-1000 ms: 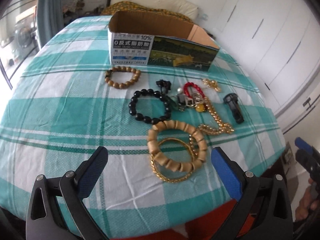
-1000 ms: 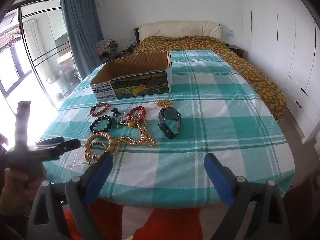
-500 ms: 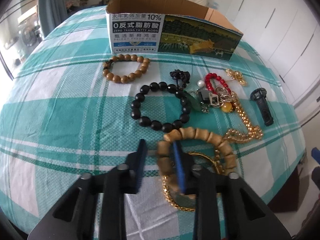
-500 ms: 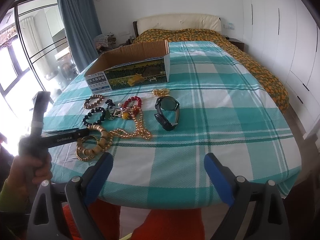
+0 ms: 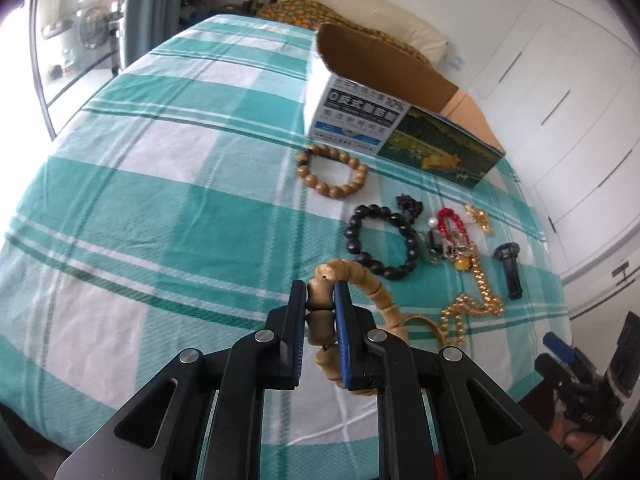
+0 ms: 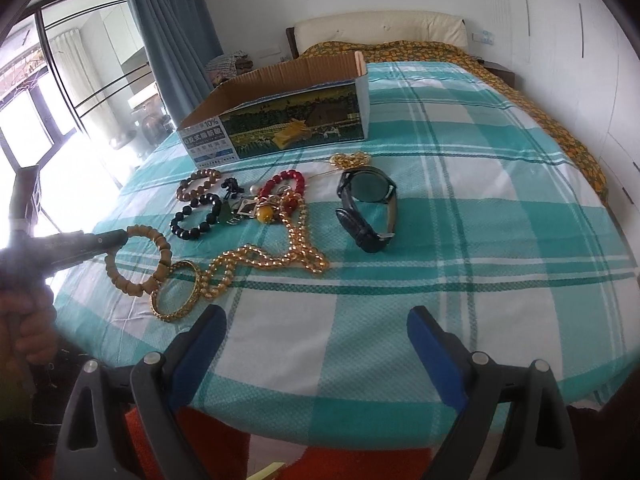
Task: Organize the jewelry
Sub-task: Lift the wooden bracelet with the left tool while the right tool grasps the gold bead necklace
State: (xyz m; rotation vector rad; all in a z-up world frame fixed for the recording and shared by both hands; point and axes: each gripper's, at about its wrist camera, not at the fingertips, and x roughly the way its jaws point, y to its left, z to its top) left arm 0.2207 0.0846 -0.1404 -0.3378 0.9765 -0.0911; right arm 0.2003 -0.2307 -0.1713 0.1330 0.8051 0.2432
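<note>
My left gripper is shut on the tan wooden bead bracelet and holds it lifted off the bed cover; it also shows in the right wrist view. Below it lies a gold bangle. A black bead bracelet, a brown bead bracelet, a red bead bracelet, a gold chain and a black watch lie on the cover. An open cardboard box stands behind them. My right gripper is open and empty near the bed's front edge.
The jewelry lies on a teal and white checked bed cover. A small gold piece lies by the box. A window and blue curtain are at the left, white wardrobes at the right.
My left gripper closed on the tan bead bracelet and lifted it off the gold bangle, swinging left. My right gripper moved slightly closer to the bed and stayed open.
</note>
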